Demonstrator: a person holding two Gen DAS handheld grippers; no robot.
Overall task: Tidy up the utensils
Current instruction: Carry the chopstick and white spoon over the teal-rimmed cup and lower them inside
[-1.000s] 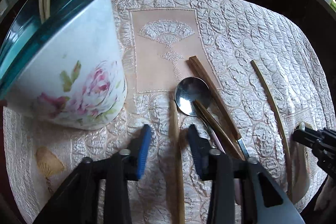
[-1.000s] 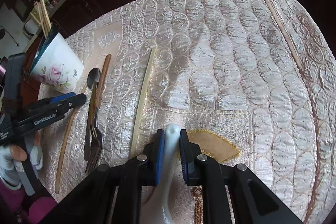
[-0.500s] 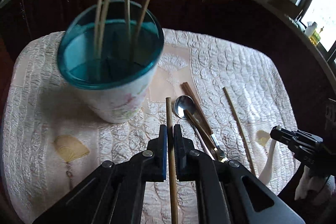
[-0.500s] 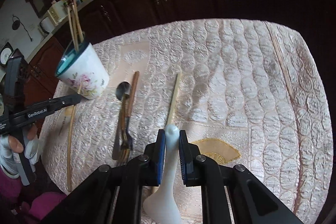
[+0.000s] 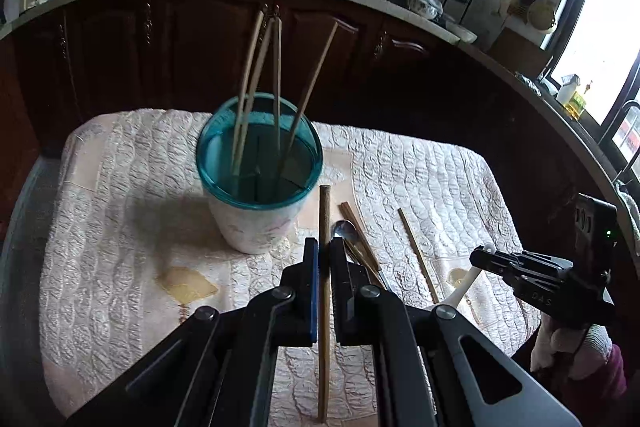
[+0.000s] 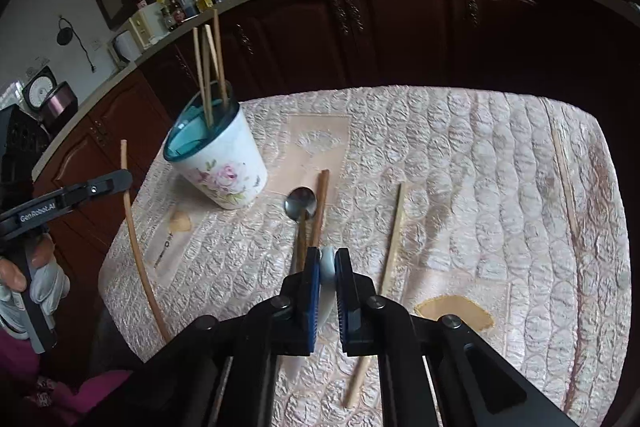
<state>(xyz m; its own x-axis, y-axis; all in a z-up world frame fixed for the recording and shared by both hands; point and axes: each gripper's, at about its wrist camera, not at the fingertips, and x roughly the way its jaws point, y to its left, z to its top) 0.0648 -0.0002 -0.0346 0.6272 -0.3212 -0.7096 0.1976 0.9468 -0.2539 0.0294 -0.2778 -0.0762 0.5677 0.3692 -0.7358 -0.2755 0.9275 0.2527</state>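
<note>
A white floral cup with a teal rim stands on the quilted table and holds several chopsticks. My left gripper is shut on a wooden chopstick, lifted above the table just right of the cup; the chopstick also shows in the right wrist view. My right gripper is shut on a white ceramic spoon, also in the left wrist view. A metal spoon and brown chopsticks lie between the grippers.
A pale chopstick lies right of the metal spoon, and another lies near the table's far right edge. Dark wooden cabinets stand close behind the table. The table edge drops off at the left and front.
My left gripper shut on the chopstick and lifted it clear of the table. My right gripper rose with the white spoon in it. Both views now sit higher above the table.
</note>
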